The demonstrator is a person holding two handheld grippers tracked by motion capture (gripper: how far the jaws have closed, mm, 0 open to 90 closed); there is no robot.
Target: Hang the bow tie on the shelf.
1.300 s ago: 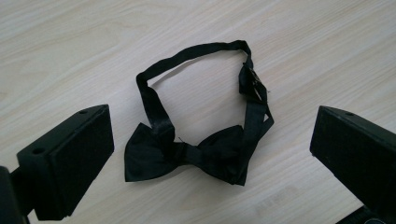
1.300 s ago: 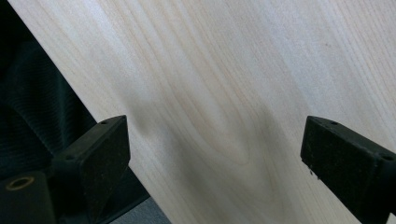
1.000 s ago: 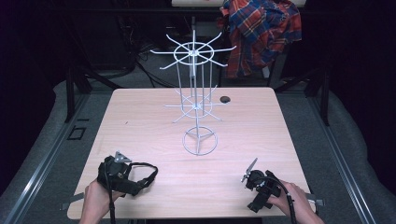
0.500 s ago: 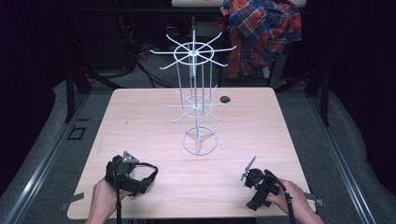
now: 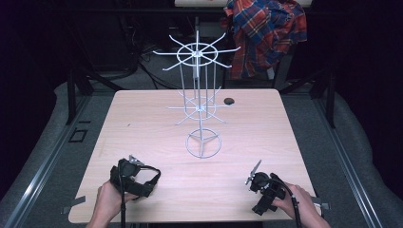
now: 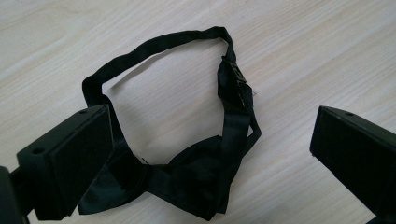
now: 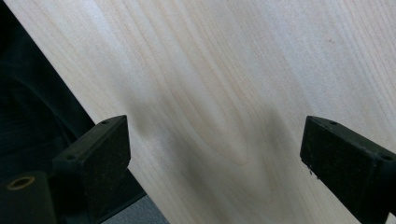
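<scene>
A black bow tie [image 6: 196, 182] lies flat on the wooden table [image 6: 327, 51], its strap [image 6: 154, 44] curled in a loop beyond the bow. My left gripper [image 6: 212, 128] hovers just over it, open, with one jaw on each side of the bow and neither touching it. In the high view the left gripper [image 5: 130, 180] sits near the front left, with the bow tie strap [image 5: 154, 176] poking out to its right. My right gripper [image 5: 260, 200] is at the front right, and the right gripper [image 7: 215, 140] is open over bare wood by the table's edge.
A white wire display rack [image 5: 198, 95] with hook arms stands mid-table on a ring base [image 5: 203, 143]. A small dark round object [image 5: 229, 100] lies behind it. A plaid shirt [image 5: 266, 33] hangs beyond the table's far edge. Dark floor surrounds the table.
My left gripper has shifted a little to the right and forward over the bow tie. The right gripper has hardly moved.
</scene>
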